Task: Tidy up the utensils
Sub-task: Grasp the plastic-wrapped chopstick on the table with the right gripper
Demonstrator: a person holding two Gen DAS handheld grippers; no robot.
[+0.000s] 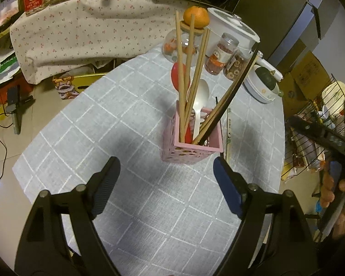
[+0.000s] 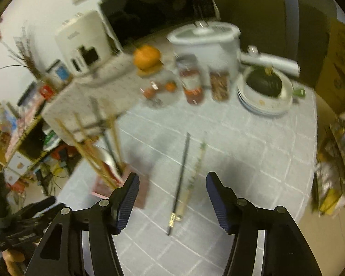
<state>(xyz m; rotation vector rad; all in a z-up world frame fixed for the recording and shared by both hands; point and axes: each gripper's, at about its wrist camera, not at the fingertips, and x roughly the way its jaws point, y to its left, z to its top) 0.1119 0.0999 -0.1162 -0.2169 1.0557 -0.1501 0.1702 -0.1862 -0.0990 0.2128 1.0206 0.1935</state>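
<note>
Left gripper (image 1: 166, 169): jaws spread wide, nothing between them, hanging over the cloth just short of the holder
Right gripper (image 2: 172, 185): jaws apart and empty, above two loose chopsticks; its view is blurred
Holder (image 1: 192, 148): pink, perforated, upright on the checked cloth (image 1: 117, 115), just beyond the left fingertips
In the holder: several wooden chopsticks (image 1: 180, 73), a dark one (image 1: 232, 92) leaning right, a white spoon (image 1: 200, 101), a red spoon (image 1: 178, 76)
Loose chopsticks: a dark one (image 2: 181, 174) and a pale one (image 2: 195, 174) lying side by side on the cloth, right of the holder; probably touching at the near ends
Beyond: jars (image 1: 220, 55), a white cooker (image 1: 230, 34), an orange (image 1: 196, 16) on a glass jar's lid
</note>
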